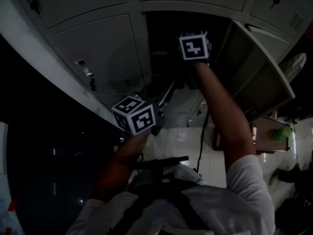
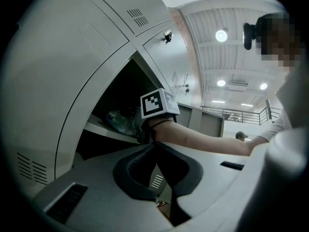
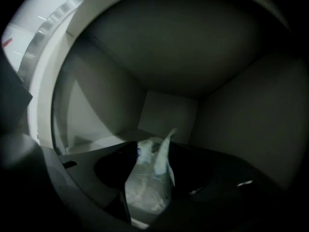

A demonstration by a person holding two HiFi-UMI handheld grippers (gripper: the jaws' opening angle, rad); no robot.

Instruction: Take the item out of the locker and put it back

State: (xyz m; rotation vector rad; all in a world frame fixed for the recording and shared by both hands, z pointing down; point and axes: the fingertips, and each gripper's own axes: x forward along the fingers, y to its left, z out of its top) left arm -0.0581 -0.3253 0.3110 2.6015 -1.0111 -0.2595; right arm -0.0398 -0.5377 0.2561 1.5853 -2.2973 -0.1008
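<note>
Your right gripper (image 3: 154, 148) is reached into the open locker compartment (image 3: 169, 112), and its jaws stand apart with the item between them: a pale, crinkled plastic bag (image 3: 145, 187) lying on the compartment floor. The pads don't look pressed into it (dark gaps show on both sides of the plastic), so I read the bag as resting on the floor and not gripped.

What the next move turns on is how that bag lies. Its long axis runs nearly along the line your right gripper points, from close under the camera away toward the back wall, and a twisted tail of plastic rises at its far end, leaning slightly right. It sits a little left of centre between the jaws. So, as I judge it, a straight closing would catch the body of the bag across its narrow width, with no need to turn the wrist.

Your left gripper (image 2: 155, 146) is outside the locker, well apart from the bag, looking across at your right forearm; its jaws are together at the tips with nothing in them. The right hand is plainly the nearer one, and the open door (image 1: 254, 67) hangs clear at its right side
</note>
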